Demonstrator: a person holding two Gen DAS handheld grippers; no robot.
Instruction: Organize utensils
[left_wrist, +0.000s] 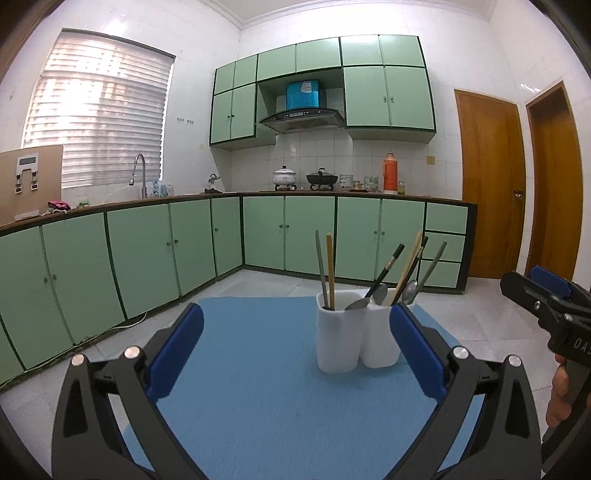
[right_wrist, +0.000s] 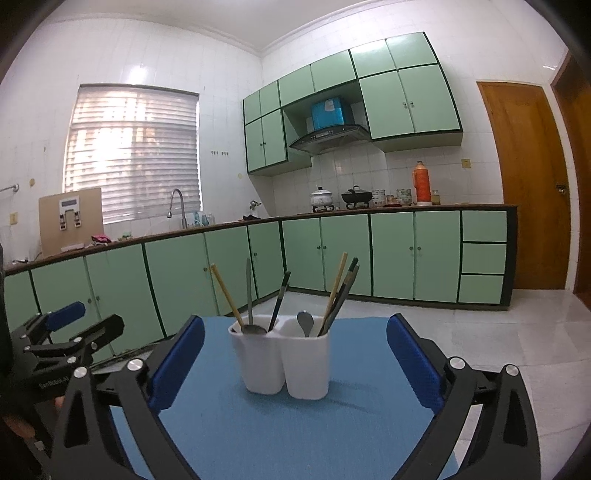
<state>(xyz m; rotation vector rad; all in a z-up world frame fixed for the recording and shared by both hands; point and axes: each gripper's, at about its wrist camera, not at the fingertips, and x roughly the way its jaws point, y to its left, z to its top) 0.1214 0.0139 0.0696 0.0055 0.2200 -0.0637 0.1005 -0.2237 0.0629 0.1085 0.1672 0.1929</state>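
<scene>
Both grippers stand wide with nothing between their blue pads. The white two-compartment holder (right_wrist: 280, 360) sits on the blue mat (right_wrist: 258, 435), chopsticks and spoons upright inside. The right wrist view frames it between the right gripper (right_wrist: 295, 350) fingers; the left wrist view puts it beside the right pad of the left gripper (left_wrist: 295, 350), and alone shows a hand (left_wrist: 559, 391) at its edge

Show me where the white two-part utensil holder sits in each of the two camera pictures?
Left wrist view: the white utensil holder stands right of centre, partly behind the right blue finger.
Right wrist view: the holder stands near centre.
Shared landmark: the orange thermos on the far counter.
</scene>
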